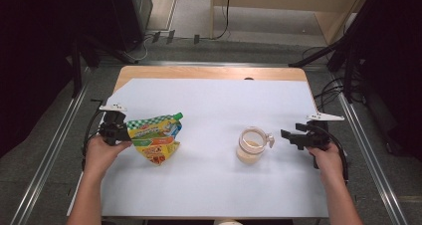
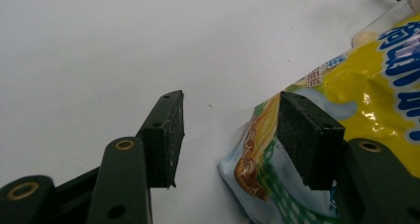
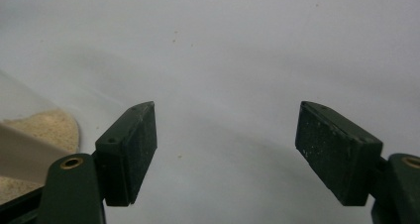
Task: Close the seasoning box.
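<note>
Here the left gripper (image 1: 121, 131) stands open beside the pouch (image 1: 154, 138) near the table's (image 1: 209, 100) left edge; the right gripper (image 1: 291, 137), open and empty, should approach the jar (image 1: 251, 145) slowly.

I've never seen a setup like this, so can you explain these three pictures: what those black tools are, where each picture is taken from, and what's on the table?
A person sits at a white table with a hand-held gripping tool in each hand. The high view looks down from above; the other two come from cameras riding on each tool, looking along its black fingers. The left gripper sits at a colourful spouted pouch; in its own view, one of its fingers lies against the pouch, the other stands clear. The right gripper is open, holding nothing, beside a clear cup with a tan powder inside.
</note>
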A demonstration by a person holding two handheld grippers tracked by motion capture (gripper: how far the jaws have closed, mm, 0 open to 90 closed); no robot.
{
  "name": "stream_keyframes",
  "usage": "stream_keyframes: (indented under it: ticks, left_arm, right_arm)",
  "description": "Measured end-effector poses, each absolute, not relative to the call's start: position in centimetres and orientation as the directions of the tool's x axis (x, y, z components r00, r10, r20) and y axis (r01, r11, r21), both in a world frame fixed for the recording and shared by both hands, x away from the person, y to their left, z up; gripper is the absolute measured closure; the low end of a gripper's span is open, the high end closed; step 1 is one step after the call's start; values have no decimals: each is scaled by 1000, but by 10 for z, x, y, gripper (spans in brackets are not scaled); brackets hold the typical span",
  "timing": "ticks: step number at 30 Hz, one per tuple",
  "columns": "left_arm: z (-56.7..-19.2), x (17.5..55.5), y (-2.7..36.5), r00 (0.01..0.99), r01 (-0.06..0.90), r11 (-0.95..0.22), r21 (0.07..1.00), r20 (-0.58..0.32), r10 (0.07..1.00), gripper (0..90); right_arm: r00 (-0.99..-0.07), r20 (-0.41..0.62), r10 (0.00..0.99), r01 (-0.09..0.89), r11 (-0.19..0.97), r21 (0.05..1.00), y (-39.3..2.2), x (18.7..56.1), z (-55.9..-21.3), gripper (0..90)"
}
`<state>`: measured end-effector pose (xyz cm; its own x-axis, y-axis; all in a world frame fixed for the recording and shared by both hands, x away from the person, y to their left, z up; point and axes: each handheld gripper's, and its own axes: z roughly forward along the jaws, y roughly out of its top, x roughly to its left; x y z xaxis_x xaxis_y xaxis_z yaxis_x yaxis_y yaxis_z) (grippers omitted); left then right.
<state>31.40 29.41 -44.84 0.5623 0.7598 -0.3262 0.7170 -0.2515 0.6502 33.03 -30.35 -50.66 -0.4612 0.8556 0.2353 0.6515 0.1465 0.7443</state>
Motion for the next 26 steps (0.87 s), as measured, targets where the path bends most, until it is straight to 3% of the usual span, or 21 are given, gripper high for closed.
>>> stream_keyframes:
  ticks: [19, 26]
  left_arm:
    - [-454, 316, 300, 524, 741, -216, 636, -346, 778, 426]
    - [-458, 318, 301, 464, 763, -161, 626, -358, 810, 380]
  right_arm:
    - [-469, 212, 857, 660, 181, 729, -299, 332, -511, 249]
    - [-469, 213, 857, 660, 180, 730, -299, 332, -511, 248]
